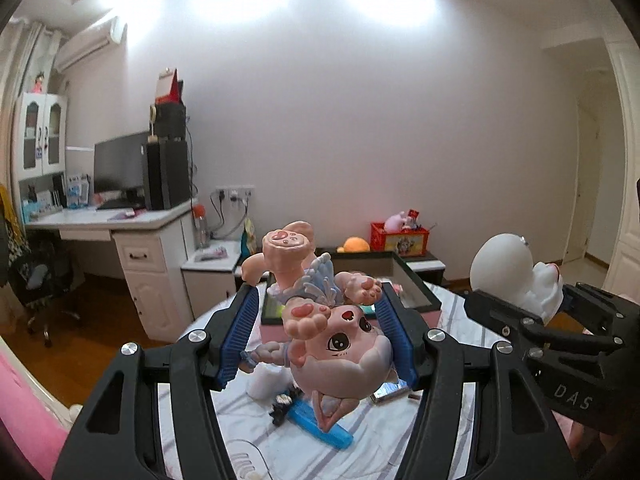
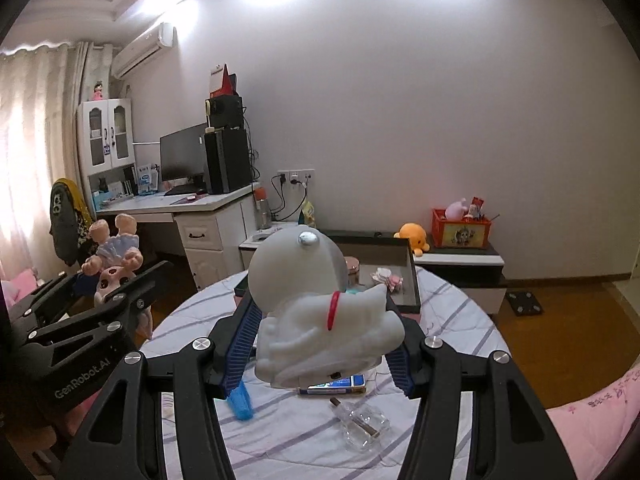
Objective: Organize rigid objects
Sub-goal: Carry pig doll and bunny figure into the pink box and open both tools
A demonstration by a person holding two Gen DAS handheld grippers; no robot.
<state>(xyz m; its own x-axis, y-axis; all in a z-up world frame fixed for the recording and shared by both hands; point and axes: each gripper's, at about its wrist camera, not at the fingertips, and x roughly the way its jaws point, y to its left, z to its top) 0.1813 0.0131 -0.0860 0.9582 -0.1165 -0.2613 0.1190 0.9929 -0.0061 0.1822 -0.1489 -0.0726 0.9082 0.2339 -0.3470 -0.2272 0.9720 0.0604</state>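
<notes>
Left wrist view: the left tongs are closed partway on a pink pig-like figurine, held upside down between the blue pads, feet upward. Below it lies a round bench under a striped cloth. On the cloth, near, sit a blue plastic piece and a small dark toy. Farther off stands a shallow black tray. At the right, the right tongs carry a white figurine.

Right wrist view: the right tongs grip the white round-headed figurine with its red collar, clear of the bench. The tray beyond holds a small pink jar and pale pink bits. A blue card box and a clear glass bottle lie near on the cloth. At the left, the left tongs hold the pink figurine.

Judging by this, both figurines are lifted but not placed; the loose items remain to sort.
</notes>
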